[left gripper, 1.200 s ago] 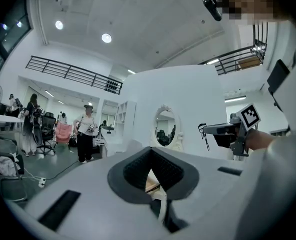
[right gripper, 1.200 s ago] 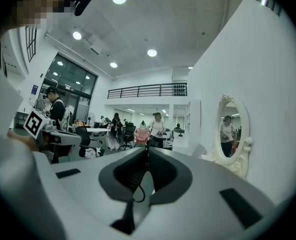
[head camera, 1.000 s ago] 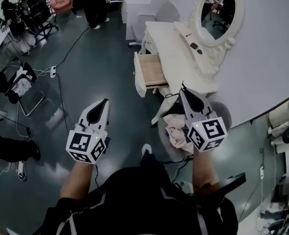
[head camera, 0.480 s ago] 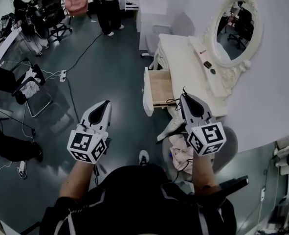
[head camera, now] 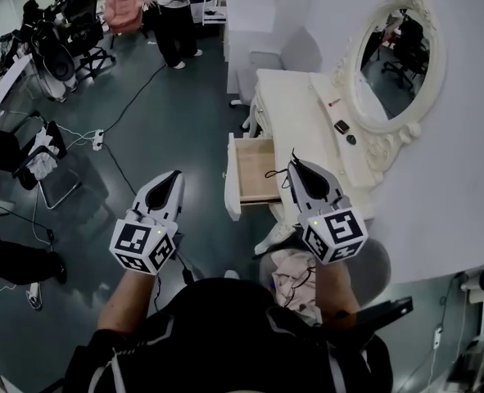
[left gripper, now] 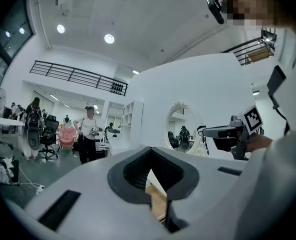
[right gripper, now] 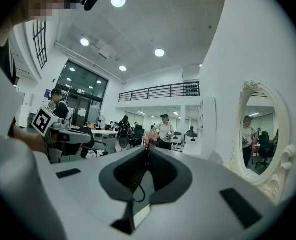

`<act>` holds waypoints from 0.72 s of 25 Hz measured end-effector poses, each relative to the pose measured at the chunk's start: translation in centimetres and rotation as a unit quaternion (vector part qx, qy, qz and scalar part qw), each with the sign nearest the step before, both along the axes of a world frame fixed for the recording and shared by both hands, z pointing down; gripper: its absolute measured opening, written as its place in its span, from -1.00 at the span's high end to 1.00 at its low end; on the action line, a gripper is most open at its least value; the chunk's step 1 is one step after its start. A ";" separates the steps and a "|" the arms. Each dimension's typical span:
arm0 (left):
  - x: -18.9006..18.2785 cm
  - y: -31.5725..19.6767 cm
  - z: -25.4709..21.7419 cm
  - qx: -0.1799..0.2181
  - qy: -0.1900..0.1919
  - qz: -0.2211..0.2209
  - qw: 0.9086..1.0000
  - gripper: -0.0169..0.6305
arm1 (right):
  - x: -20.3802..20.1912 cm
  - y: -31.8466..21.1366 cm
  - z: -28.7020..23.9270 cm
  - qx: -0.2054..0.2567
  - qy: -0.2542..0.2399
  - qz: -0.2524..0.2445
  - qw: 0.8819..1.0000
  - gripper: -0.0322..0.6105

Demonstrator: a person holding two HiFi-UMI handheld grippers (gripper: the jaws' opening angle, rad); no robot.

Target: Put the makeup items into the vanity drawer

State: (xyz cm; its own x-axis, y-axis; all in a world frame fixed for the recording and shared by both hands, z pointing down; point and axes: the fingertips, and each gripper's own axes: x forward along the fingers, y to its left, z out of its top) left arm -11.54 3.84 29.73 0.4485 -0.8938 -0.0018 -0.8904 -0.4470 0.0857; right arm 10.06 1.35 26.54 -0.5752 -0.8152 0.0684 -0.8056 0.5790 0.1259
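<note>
Carry step, seemingly: right gripper (head camera: 294,163) fingers pinching thin black cord (right gripper: 142,190) beside open drawer (head camera: 256,177), left gripper (head camera: 174,173) fingers closed, empty; next, probably lower in, release.

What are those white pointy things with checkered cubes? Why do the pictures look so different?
They are two grabbing tools, one in each of a person's hands. The looking-down picture comes from a camera on that person's head: it shows the left gripper, the right gripper, a vanity table with a mirror, an open drawer and small items on top. The other two come from cameras riding on the grippers. The right gripper pinches a thin black loop; the left one is shut, empty.
</note>
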 end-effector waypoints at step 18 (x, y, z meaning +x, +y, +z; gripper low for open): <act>7.1 -11.9 1.4 -0.018 -0.011 0.043 0.999 0.94 | 5.9 -9.6 2.0 -0.014 -0.020 0.026 0.999 0.84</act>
